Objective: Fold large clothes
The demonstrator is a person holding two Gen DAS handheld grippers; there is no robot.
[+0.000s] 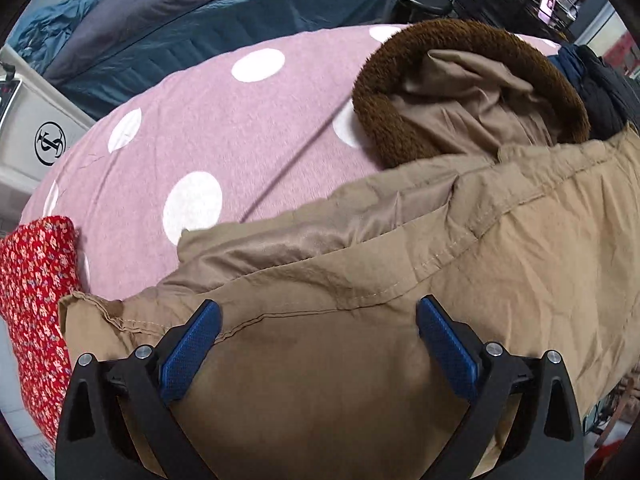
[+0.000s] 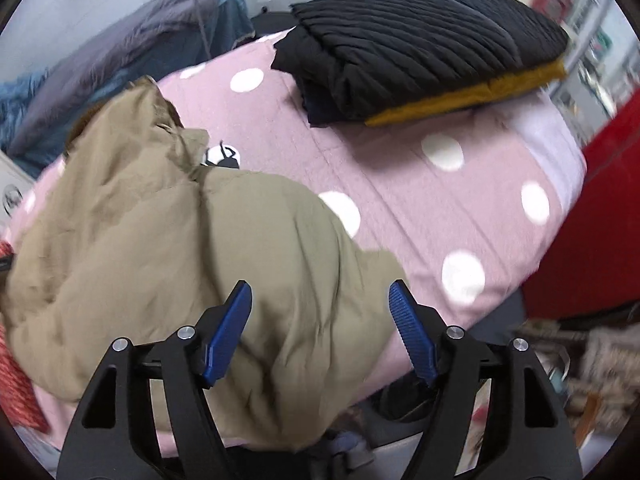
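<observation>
A large tan coat lies crumpled on a pink bedspread with white dots. Its hood, trimmed in brown fleece, lies at the far end. My left gripper hangs open just over the coat's near part, and its blue pads stand wide apart with only loose cloth beneath. In the right wrist view the same coat fills the left half. My right gripper is open above the coat's right edge, its pads pinching nothing.
A folded black quilted jacket rests on a mustard garment at the bed's far right. A red flowered cloth hangs at the near left edge. Dark blue bedding lies beyond. A red surface stands to the right.
</observation>
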